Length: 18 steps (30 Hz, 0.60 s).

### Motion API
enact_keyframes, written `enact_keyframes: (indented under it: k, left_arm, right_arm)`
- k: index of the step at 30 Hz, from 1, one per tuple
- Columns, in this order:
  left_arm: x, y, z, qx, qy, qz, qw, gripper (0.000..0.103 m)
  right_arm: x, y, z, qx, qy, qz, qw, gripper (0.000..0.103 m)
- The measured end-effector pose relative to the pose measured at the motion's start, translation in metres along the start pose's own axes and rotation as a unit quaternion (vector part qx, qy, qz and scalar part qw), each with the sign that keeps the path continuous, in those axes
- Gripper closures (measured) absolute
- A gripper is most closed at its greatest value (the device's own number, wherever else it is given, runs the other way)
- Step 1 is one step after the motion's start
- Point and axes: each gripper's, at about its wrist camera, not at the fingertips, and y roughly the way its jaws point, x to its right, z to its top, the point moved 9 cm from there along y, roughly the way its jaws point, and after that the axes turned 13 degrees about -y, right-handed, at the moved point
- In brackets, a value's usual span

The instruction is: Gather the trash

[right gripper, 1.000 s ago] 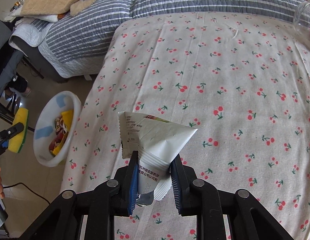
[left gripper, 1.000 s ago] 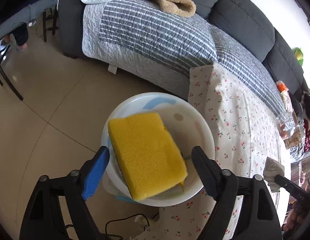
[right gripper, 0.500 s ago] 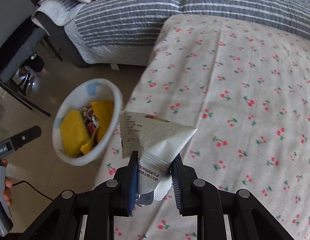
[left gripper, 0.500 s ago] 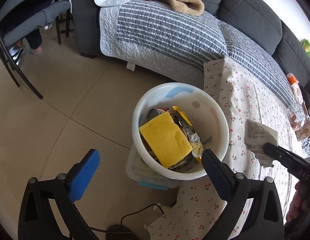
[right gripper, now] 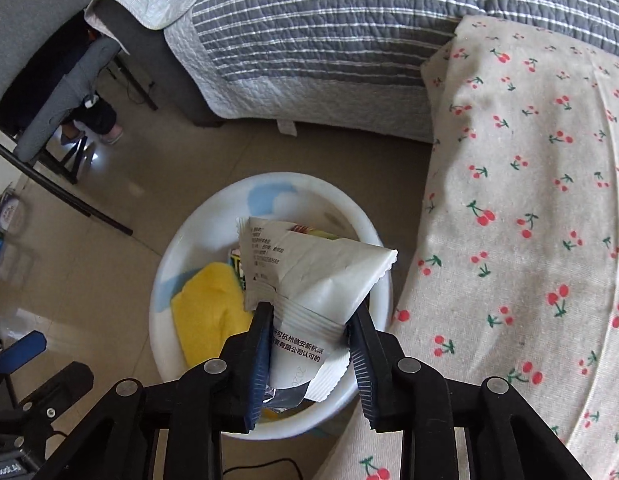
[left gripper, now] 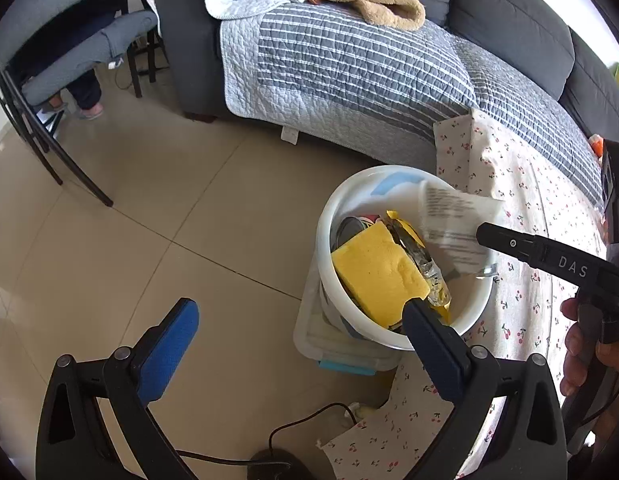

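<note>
Jaws of the right gripper (right gripper: 309, 328) pinch the white wrapper (right gripper: 309, 276) above the bin (right gripper: 173, 264).

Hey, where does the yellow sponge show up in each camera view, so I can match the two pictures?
Left wrist view: the yellow sponge lies in the white bin, right of centre, just past the left gripper.
Right wrist view: the sponge is lower left of centre, in the bin, left of the white wrapper in the right gripper.
Shared landmark: the cherry-print cloth.
</note>
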Motion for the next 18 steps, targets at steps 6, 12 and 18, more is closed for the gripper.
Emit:
enact_keyframes:
  k: [6, 12, 18]
  left_arm:
    - [0.010, -0.009, -0.002, 0.012, 0.014, 0.002, 0.9998, 0.000]
    - [0.043, -0.032, -0.018, 0.033, 0.061, -0.015, 0.9975, 0.000]
    - [0.075, -0.051, -0.037, 0.043, 0.088, -0.025, 0.9949, 0.000]
  right_arm:
    - [0.005, 0.000, 0.005, 0.007, 0.032, 0.012, 0.999, 0.037]
    - [0.026, -0.040, -0.007, 0.017, 0.047, -0.006, 0.999, 0.032]
    - [0.059, -0.103, -0.042, 0.027, 0.049, -0.059, 0.997, 0.024]
